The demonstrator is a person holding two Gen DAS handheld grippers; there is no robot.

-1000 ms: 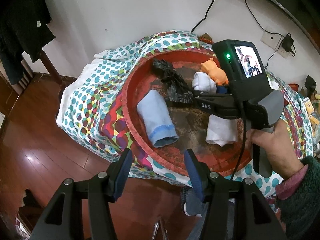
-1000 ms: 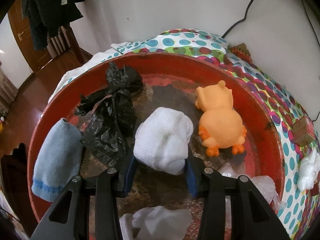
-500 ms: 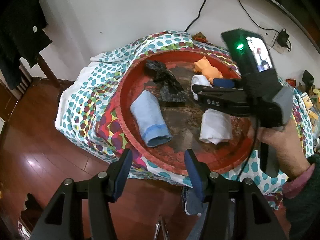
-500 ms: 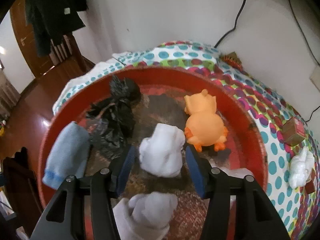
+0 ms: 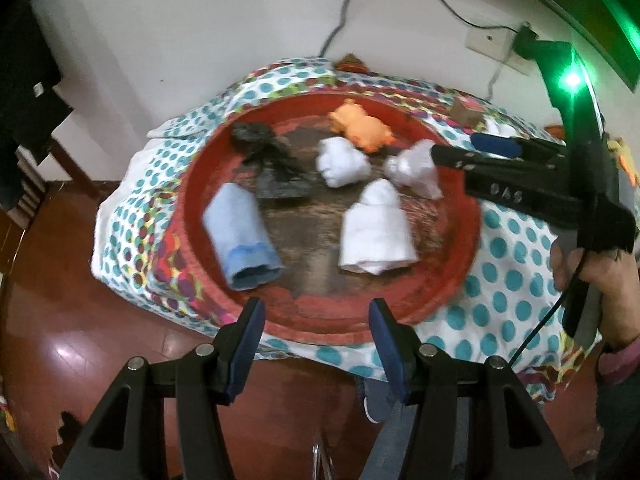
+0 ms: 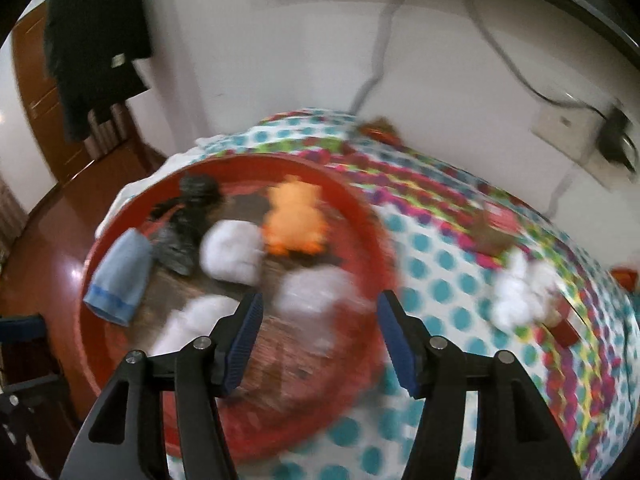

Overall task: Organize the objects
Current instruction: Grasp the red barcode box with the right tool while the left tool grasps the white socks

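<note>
Home room: wooden floor (image 5: pixel 60 344), polka-dot tablecloth (image 5: pixel 508 280), hanging clothes (image 6: pixel 92 36).

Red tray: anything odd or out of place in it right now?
One thing: a crumpled black plastic bag lies among the rolled socks and the orange toy in the red tray, looking like rubbish. The tray's floor also looks worn and stained. Nothing spilled.

Red tray (image 5: pixel 460 240) holds: blue sock (image 5: pixel 242 236) at left edge; black bag (image 5: pixel 276 164) behind it; orange toy (image 5: pixel 360 126) far side; three white socks (image 5: pixel 378 232) centre-right.
</note>
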